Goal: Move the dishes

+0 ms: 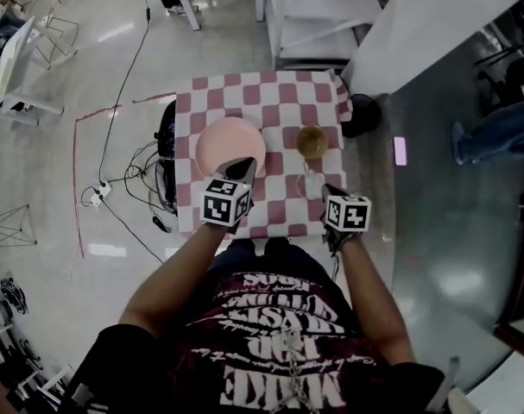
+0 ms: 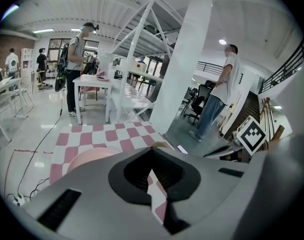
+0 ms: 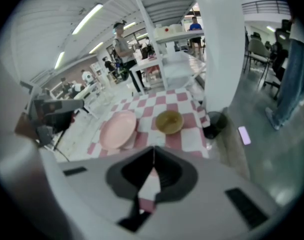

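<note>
Two dishes sit on the checked tablecloth: a pink plate to your left and an amber bowl to your right, near each other but not touching.

Your left gripper has its jaws pressed together with nothing between them; in the left gripper view only the checked cloth shows past the tips. From your head view its tips lie over the near rim of the plate, though you cannot tell from any view whether they touch it. In the left gripper view the plate sits just ahead of the closed tips and off to their left, partly hidden behind the gripper's body.

Your right gripper is also closed and empty, its tips meeting in a thin line. It is at the near right part of the table, pointing steeply down at the cloth. The bowl lies ahead of it, clear of the tips, with bare cloth between the two. In the right gripper view the bowl is beyond the jaws and slightly right of their line, and the plate is further off to the left.
</note>
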{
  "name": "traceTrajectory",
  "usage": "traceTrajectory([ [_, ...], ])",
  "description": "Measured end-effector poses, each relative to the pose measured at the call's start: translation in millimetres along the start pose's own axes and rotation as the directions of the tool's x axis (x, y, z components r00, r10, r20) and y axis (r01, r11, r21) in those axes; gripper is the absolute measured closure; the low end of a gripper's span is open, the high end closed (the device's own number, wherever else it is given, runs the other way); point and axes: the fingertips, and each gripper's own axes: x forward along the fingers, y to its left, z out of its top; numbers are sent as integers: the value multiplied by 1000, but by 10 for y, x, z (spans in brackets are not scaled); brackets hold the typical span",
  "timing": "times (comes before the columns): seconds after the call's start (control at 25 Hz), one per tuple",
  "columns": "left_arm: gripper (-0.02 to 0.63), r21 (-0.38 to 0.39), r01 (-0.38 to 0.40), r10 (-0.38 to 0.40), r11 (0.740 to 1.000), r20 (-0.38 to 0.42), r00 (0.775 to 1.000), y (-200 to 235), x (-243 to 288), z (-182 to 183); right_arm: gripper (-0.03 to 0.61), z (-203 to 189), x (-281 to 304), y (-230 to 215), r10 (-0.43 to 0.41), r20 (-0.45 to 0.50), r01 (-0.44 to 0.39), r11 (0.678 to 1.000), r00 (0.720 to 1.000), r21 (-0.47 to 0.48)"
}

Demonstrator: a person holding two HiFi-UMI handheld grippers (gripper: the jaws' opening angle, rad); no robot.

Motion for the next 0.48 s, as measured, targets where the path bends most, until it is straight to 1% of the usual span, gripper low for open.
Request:
traceTrajectory([
  [0.12,588,3,-13,14,1000,-15,1000,-73,48,-116,543,-111,67,-102,8,-31,-8,1000,999,0],
  [0.32,588,-15,-36,36,999,-15,999,-136,82,-216,540,-177,239,-279,31,-71,-29,999,997,19],
  [0.36,588,-17,-42,41,999,-14,999,-149,80,-230,517,-196,289,-306,45,-83,-42,999,996,31],
  [0.4,588,-20,-48,48,999,-14,999,-161,73,-243,423,-220,342,-324,64,-96,-59,997,993,49],
  [0.44,588,-22,-56,56,998,-13,998,-167,60,-251,385,-242,394,-340,84,-108,-77,995,991,69],
  [0.48,588,-23,-65,65,998,-12,998,-167,43,-254,382,-261,444,-359,99,-121,-88,992,988,87],
])
